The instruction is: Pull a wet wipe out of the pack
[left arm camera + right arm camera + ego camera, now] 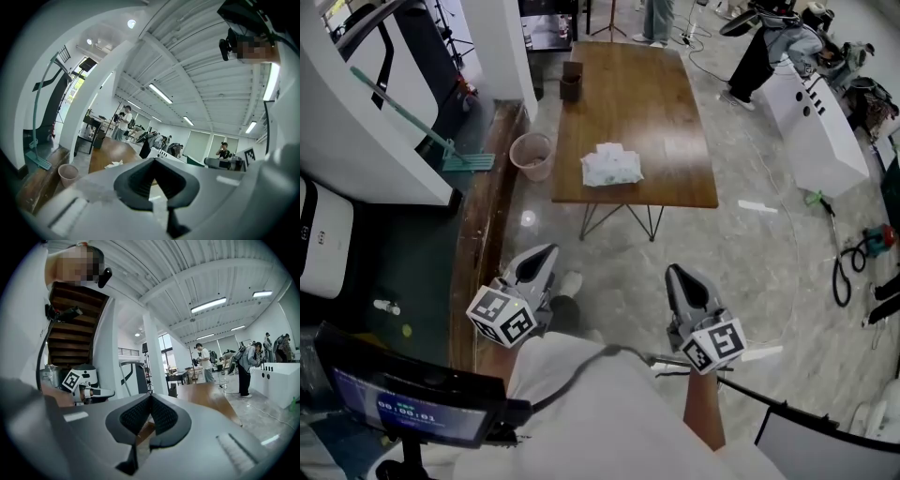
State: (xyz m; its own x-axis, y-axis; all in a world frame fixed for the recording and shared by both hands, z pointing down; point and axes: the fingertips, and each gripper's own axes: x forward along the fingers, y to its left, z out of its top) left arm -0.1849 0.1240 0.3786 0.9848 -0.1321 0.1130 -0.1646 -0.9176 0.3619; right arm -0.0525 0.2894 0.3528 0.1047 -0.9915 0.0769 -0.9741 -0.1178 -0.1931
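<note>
1. Jaws of the L gripper (547, 254) are closed tip to tip w/ nothing btwn them. The R gripper (674, 273) is the same: closed and empty.
2. Both grippers sit low, near the person's body, over the floor and short of the near edge of the surface (666, 112). L and R are well apart from each other.
3. On the near half of that wooden surface, approx mid-width, lies the wet wipe pack (611, 169), flat. It's well ahead of both jaws, roughly btwn the lines they point along, and neither touches it.
4. A white crumpled bit sits at the pack's far edge. Can't tell if it's a wipe out of the opening.
5. In the L gripper view the pack is only a small white shape far off on the surface, above the jaws' left side.
6. A pinkish bin (532, 155) stands on the floor just beside the surface's near left corner. Its inside looks light, and its contents can't be made out.
7. A dark box-like holder (571, 82) stands upright near the surface's far left corner. Its contents aren't visible.
</note>
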